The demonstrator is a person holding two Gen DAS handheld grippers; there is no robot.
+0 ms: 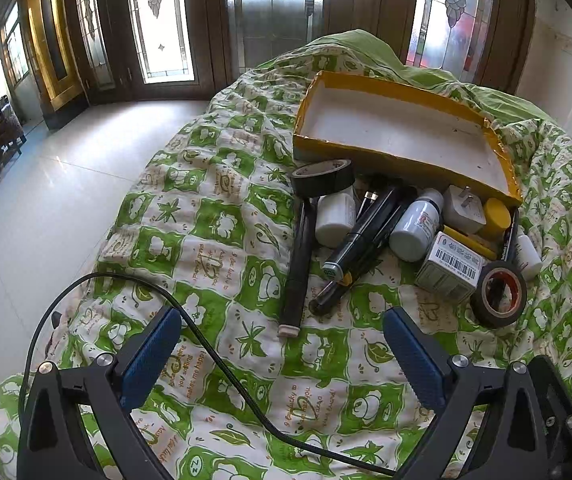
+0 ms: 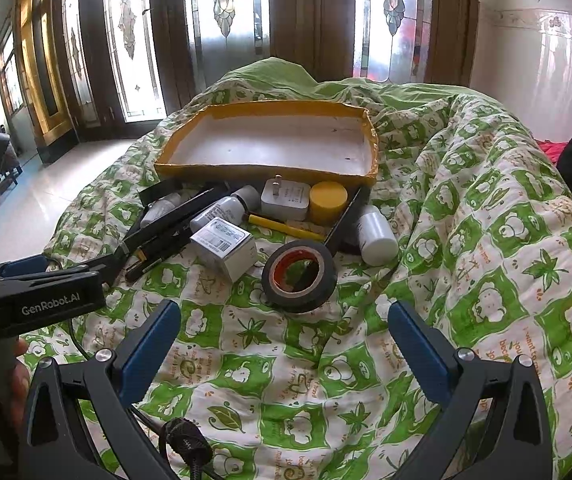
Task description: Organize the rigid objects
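Observation:
A yellow tray (image 1: 406, 94) (image 2: 263, 169) with a bare white floor lies on a green patterned quilt. In front of it sits a heap of small items: two black tape rolls (image 1: 499, 293) (image 1: 322, 177), black pens (image 1: 360, 226), white bottles (image 1: 416, 226) (image 2: 376, 234), a barcoded box (image 1: 450, 266) (image 2: 225, 246), a white plug (image 2: 286, 199) and a yellow cap (image 2: 328, 200). My left gripper (image 1: 281, 344) hangs open before the pens, holding nothing. My right gripper (image 2: 281, 336) is open too, just short of the nearer tape roll (image 2: 299, 276).
The quilt (image 1: 205, 220) (image 2: 486, 260) drapes a rounded mound with a tiled floor to its left. A black cable (image 1: 213, 356) crosses the quilt under my left gripper. The left gripper's body (image 2: 37, 300) and a hand show at the right wrist view's left edge. Glass doors stand behind.

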